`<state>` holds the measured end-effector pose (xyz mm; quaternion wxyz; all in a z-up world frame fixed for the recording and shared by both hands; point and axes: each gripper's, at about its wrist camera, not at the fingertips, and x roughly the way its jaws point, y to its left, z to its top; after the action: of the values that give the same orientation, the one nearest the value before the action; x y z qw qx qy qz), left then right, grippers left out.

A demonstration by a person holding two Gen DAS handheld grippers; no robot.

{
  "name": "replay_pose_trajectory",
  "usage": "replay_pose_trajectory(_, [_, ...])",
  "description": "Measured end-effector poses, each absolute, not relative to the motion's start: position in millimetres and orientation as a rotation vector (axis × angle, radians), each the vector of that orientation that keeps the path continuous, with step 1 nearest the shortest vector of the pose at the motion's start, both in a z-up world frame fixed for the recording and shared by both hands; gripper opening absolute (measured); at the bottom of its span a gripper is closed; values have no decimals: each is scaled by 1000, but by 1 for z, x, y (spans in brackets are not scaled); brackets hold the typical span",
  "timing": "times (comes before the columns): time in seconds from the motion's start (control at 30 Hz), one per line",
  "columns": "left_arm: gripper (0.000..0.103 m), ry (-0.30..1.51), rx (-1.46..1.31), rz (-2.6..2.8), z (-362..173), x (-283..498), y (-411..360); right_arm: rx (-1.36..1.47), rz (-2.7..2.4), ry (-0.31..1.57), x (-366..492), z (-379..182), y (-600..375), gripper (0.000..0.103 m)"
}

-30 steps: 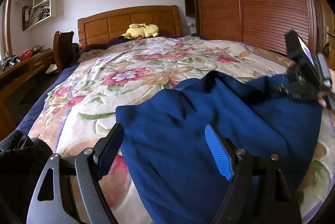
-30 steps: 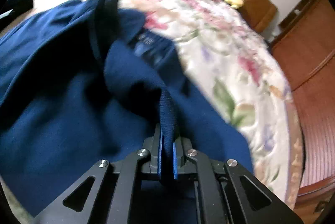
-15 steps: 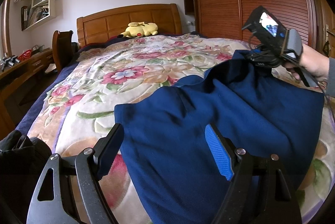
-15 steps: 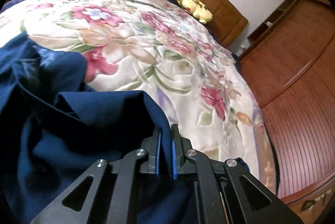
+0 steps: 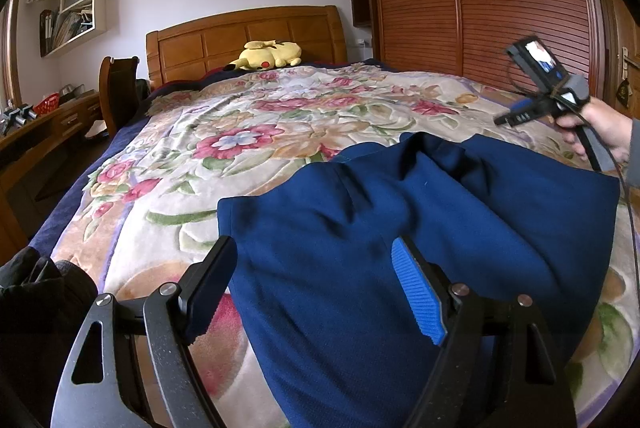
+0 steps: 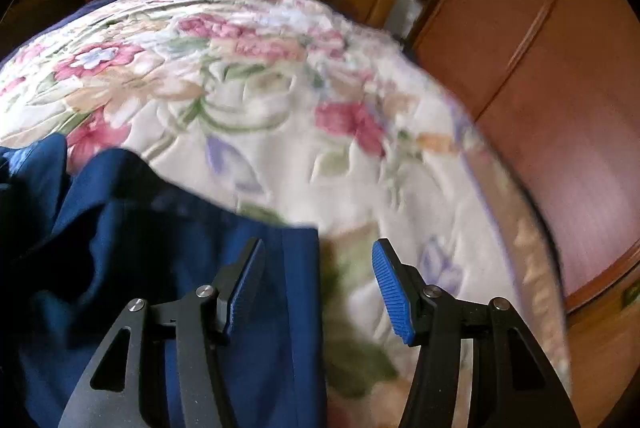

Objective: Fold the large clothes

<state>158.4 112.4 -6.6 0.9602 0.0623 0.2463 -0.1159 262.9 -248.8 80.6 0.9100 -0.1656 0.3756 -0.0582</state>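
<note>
While the navy garment (image 5: 420, 228) lies partly folded on the floral bedspread (image 5: 248, 132), its long axis is seen to run from the near edge of the bed away toward the wooden headboard (image 5: 244, 32), with a raised ridge of loose cloth at its far end. The left gripper (image 5: 316, 292) is held low over the near end, its fingers spread wide with the cloth's left edge between them but not pinched. The right gripper (image 6: 318, 286) is held off to the garment's right side; its fingers have just been opening, nothing is clamped, and only the garment's right edge lies under the left finger (image 6: 244, 288) in a blurred picture. The left hand is judged the nearer to the cloth, so the next fold would probably be started from that near edge, toward the headboard. No container on the bed is seen; a yellow plush toy (image 5: 268, 54) rests by the headboard, well apart.
</note>
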Motion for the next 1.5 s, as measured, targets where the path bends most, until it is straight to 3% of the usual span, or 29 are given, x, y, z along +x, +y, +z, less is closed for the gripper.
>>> replay_pose_trajectory(0.33, [81, 520, 125, -239, -11, 162, 113, -78, -15, 949, 278, 37, -313, 56])
replay_pose_trajectory(0.5, [80, 525, 130, -244, -12, 163, 112, -54, 116, 936, 271, 43, -317, 8])
replay_pose_trajectory(0.77, [80, 543, 136, -247, -16, 166, 111, -112, -5, 763, 244, 69, -342, 3])
replay_pose_trajectory(1.07, [81, 552, 137, -244, -18, 167, 111, -90, -126, 777, 230, 56, -374, 1])
replay_pose_trajectory(1.23, [80, 541, 149, -222, -17, 164, 110, -115, -39, 727, 181, 67, -363, 10])
replay_pose_trajectory(1.37, [80, 531, 163, -204, -17, 163, 109, -129, 21, 709, 133, 71, -358, 56])
replay_pose_trajectory(1.5, [80, 526, 159, -189, -17, 160, 112, -109, 68, 696, 96, 69, -358, 65])
